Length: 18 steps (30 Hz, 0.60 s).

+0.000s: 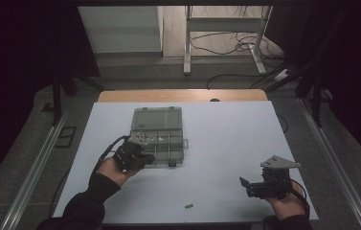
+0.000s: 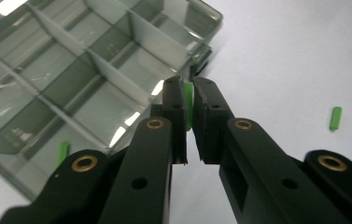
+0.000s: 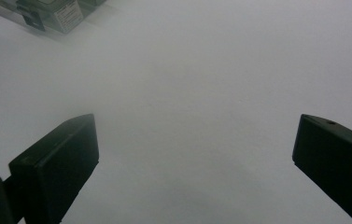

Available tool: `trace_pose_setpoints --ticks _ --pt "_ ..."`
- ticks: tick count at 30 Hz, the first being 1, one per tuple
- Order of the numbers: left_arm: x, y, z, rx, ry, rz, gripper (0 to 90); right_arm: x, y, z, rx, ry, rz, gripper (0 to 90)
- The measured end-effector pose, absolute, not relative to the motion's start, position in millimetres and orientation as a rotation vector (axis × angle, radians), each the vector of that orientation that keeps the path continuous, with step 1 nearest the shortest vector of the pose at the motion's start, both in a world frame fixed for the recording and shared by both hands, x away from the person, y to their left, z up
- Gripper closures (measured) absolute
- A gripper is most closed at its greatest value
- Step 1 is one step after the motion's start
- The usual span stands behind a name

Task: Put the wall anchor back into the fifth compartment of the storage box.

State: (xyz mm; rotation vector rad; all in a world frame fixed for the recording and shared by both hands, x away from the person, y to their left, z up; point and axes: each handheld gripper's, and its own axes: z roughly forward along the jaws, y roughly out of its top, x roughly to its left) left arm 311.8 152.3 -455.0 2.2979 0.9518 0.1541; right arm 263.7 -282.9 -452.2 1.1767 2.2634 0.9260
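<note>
A clear plastic organiser box (image 1: 158,125) with divided compartments lies on the white table, lid closed in the high view. My left gripper (image 2: 188,95) hangs over the box's near corner (image 2: 197,51), its jaws shut on a small green peg (image 2: 188,103). In the high view the left gripper (image 1: 137,155) sits at the box's front left edge. One more green peg (image 2: 62,152) lies in a box compartment, another (image 2: 335,117) on the table. My right gripper (image 3: 194,140) stands open above bare table; in the high view the right gripper (image 1: 252,184) is at the front right.
A loose green peg (image 1: 188,206) lies near the table's front edge. The white table (image 1: 226,143) has bare room between the two hands. A metal rail (image 1: 333,158) runs along the right side, and cables lie on the floor behind.
</note>
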Motion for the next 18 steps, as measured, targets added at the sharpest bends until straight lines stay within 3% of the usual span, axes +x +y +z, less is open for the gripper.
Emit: trace_pose_setpoints --ticks 18 --pt "324 184 -458 2.235 1.085 0.202 84.3 264 -283 -452 1.18 2.262 0.923 0.9"
